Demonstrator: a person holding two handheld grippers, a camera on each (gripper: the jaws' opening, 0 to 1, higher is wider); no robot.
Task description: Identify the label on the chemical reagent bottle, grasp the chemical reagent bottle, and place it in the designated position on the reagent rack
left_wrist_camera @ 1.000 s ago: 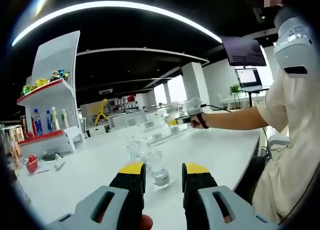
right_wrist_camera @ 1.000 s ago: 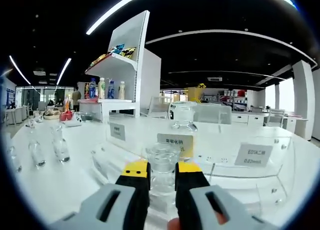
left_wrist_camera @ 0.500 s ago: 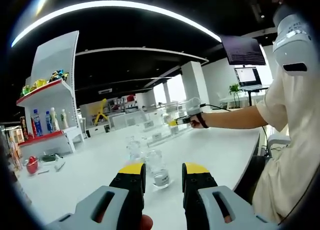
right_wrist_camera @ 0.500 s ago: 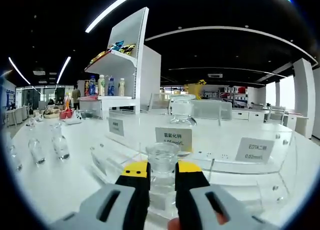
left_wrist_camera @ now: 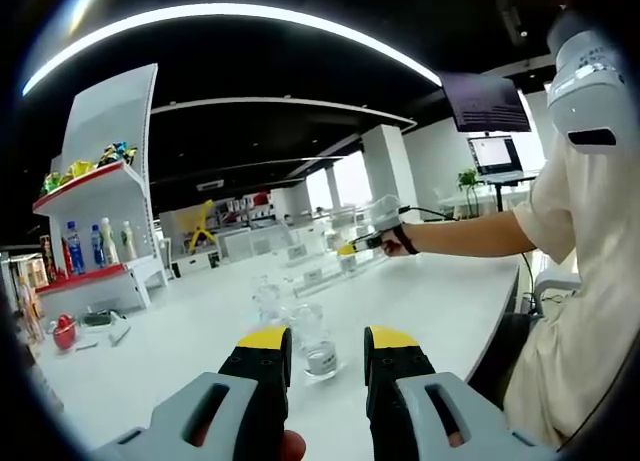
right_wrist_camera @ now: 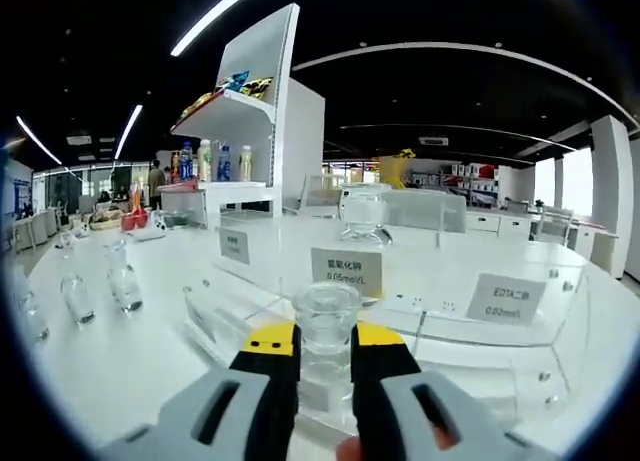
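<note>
White table (right_wrist_camera: pixel 120 371), large, bearing all items. White display shelf (right_wrist_camera: pixel 262 131) behind, holding drink bottles. Clear acrylic reagent rack (right_wrist_camera: pixel 480 331), labelled, directly ahead of the right gripper (right_wrist_camera: pixel 325 343), whose jaws pinch a clear reagent bottle (right_wrist_camera: pixel 326 321) just before the rack. Left gripper (left_wrist_camera: pixel 327 343): jaws spread, empty, loose glass bottles (left_wrist_camera: pixel 312 336) beyond them.
</note>
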